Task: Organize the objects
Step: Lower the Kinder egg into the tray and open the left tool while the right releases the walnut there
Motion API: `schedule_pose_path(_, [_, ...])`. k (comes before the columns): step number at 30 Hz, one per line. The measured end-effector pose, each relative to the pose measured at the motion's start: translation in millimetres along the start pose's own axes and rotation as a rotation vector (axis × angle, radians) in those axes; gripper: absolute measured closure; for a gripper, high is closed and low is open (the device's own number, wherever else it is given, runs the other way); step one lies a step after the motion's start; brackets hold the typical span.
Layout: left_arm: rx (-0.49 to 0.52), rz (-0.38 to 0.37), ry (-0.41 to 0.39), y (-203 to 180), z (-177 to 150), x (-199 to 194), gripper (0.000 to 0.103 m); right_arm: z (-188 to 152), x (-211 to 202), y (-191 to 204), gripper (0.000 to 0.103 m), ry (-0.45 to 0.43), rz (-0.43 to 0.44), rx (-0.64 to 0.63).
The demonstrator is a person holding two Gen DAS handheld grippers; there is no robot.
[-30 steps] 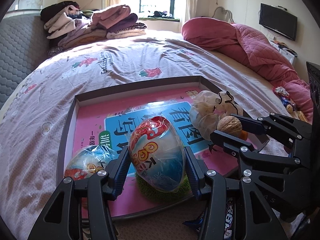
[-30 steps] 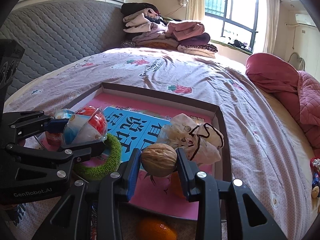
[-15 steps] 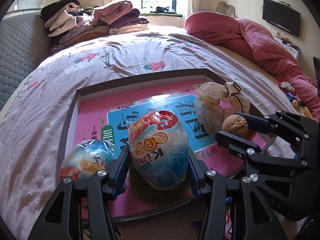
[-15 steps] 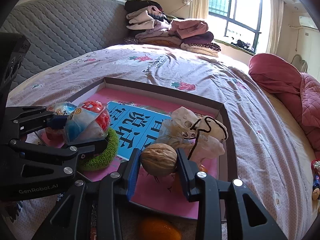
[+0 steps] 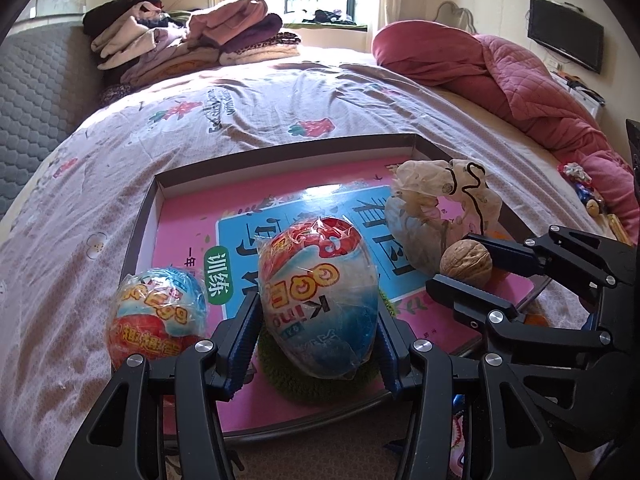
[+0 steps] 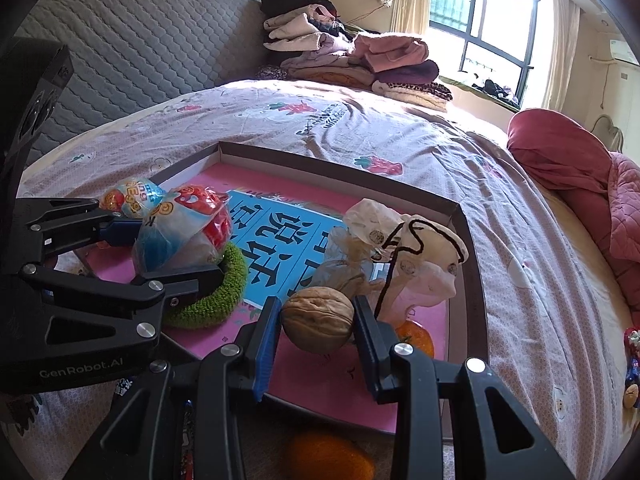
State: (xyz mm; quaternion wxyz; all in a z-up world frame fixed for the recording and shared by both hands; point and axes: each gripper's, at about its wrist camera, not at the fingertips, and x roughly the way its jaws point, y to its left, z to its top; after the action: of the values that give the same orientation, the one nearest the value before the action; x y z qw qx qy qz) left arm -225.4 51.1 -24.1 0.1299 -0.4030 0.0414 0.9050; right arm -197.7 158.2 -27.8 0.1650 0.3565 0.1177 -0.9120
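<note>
Together we hold two things above the shallow tray [image 5: 140,224] that lies on the bed [image 5: 248,104]. Our left gripper [image 5: 318,322] is clamped on a wrapped toy egg [image 5: 320,300], which hangs over a green knitted ring [image 6: 224,284] at the tray's near edge. Our right gripper [image 6: 316,320] is clamped on a walnut [image 6: 318,318], over the tray's near right part. Just left of the held egg, a second wrapped egg [image 5: 158,316] sits in the near left corner. Beyond the walnut lies a crumpled plastic bag [image 6: 400,252], with an orange [image 6: 416,338] beside it. Folded clothes [image 5: 192,40] are stacked at the far end.
</note>
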Motion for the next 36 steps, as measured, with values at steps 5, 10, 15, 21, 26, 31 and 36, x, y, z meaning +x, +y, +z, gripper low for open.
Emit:
schedule_pose_path(5, [-0.004, 0.0, 0.011, 0.0, 0.5, 0.6, 0.049, -0.1, 0.2, -2.4, 0.067, 0.012, 0.016, 0.014])
schedule_pose_path(10, [-0.011, -0.005, 0.02, 1.4, 0.6, 0.6, 0.049, 0.1, 0.5, -4.9, 0.067, 0.028, 0.037, 0.035])
schedule_pose_path(15, [-0.003, 0.0, 0.027, -0.6, 0.1, 0.6, 0.049, 0.4, -0.1, -3.7, 0.067, 0.038, 0.036, 0.026])
schedule_pose_path(21, [-0.016, -0.009, 0.048, 2.7, 0.0, 1.4, 0.044, 0.1, -0.7, -2.8, 0.067, 0.052, 0.03, 0.013])
schedule_pose_path(26, [-0.018, -0.012, 0.062, 2.7, 0.4, 0.9, 0.042, -0.3, -2.0, -4.1, 0.067, 0.06, 0.026, 0.015])
schedule_pose_path(31, [-0.019, -0.018, 0.078, 2.7, -0.1, 1.7, 0.036, 0.0, -4.6, -3.9, 0.067, 0.061, 0.024, 0.014])
schedule_pose_path(36, [-0.024, -0.02, 0.082, 3.4, 0.0, 1.9, 0.034, -0.2, -6.4, -5.3, 0.067, 0.064, 0.026, 0.018])
